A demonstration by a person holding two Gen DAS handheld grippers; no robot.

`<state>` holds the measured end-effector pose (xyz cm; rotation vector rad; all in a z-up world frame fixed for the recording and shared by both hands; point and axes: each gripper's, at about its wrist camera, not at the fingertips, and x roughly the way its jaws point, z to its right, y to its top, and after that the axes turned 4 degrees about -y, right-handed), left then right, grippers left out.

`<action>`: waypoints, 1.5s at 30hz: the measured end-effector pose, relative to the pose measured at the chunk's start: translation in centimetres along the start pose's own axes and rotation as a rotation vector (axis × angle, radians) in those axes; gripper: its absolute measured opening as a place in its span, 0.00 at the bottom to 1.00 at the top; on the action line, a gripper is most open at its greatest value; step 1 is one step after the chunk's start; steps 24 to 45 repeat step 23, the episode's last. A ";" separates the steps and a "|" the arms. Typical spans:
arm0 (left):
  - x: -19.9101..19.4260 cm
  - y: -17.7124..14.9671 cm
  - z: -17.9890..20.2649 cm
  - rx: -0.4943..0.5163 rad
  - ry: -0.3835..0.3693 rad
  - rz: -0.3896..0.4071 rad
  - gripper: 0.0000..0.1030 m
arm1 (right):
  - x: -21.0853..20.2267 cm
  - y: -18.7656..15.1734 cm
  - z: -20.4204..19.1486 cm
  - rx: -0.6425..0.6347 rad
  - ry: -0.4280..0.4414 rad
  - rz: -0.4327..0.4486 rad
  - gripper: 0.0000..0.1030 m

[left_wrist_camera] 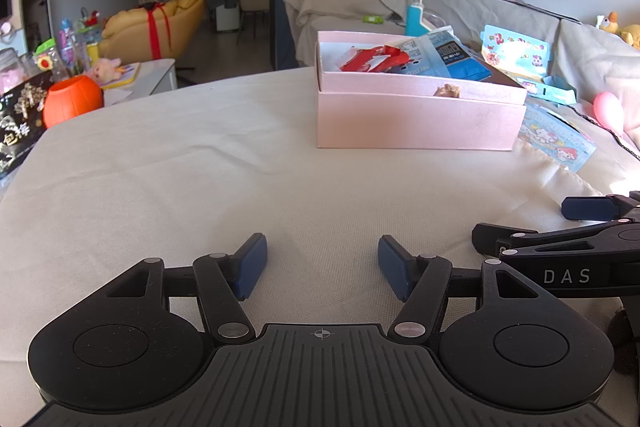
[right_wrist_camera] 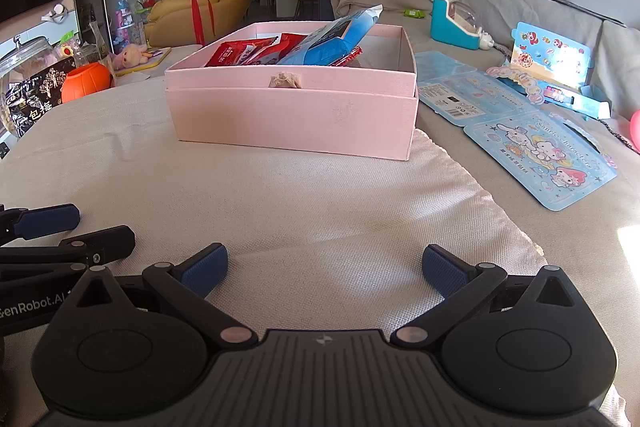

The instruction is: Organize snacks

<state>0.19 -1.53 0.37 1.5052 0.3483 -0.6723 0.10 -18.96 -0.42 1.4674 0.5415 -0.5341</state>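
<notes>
A pink box (left_wrist_camera: pixel 416 121) (right_wrist_camera: pixel 292 123) stands on the cloth-covered table, well ahead of both grippers. Inside it lie red snack packets (left_wrist_camera: pixel 374 61) (right_wrist_camera: pixel 248 55) and a blue snack bag (left_wrist_camera: pixel 452 61) (right_wrist_camera: pixel 336 41) that leans over them. My left gripper (left_wrist_camera: pixel 322 265) rests low over the bare cloth, open with nothing between its blue pads. Beside it on the right, my right gripper (right_wrist_camera: pixel 324 273) is also open and empty, near the cloth's right edge. Each gripper shows at the side of the other's view.
Blue cartoon sticker sheets (right_wrist_camera: pixel 540 155) and a sticker stand (right_wrist_camera: pixel 550 57) lie right of the box. An orange pumpkin cup (left_wrist_camera: pixel 72 99), a black printed bag (left_wrist_camera: pixel 20 123) and a glass jar (right_wrist_camera: pixel 24 67) sit at the left edge. A sofa is behind.
</notes>
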 end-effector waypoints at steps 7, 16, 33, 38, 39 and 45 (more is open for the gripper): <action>0.0 0.0 0.0 0.000 0.000 0.000 0.65 | 0.0 0.0 0.0 0.000 0.000 0.000 1.00; 0.0 0.0 0.0 0.000 0.000 0.000 0.65 | 0.0 0.0 0.0 0.000 0.000 0.000 1.00; 0.0 0.0 0.0 0.002 0.001 0.000 0.65 | 0.0 0.0 0.0 0.000 0.000 0.000 1.00; 0.0 0.0 0.0 0.002 0.001 0.000 0.65 | 0.0 0.0 0.0 0.000 0.000 0.000 1.00; 0.0 0.0 0.0 0.002 0.001 0.000 0.65 | 0.0 0.0 0.0 0.000 0.000 0.000 1.00; 0.0 0.0 0.0 0.002 0.001 0.000 0.65 | 0.0 0.0 0.0 0.000 0.000 0.000 1.00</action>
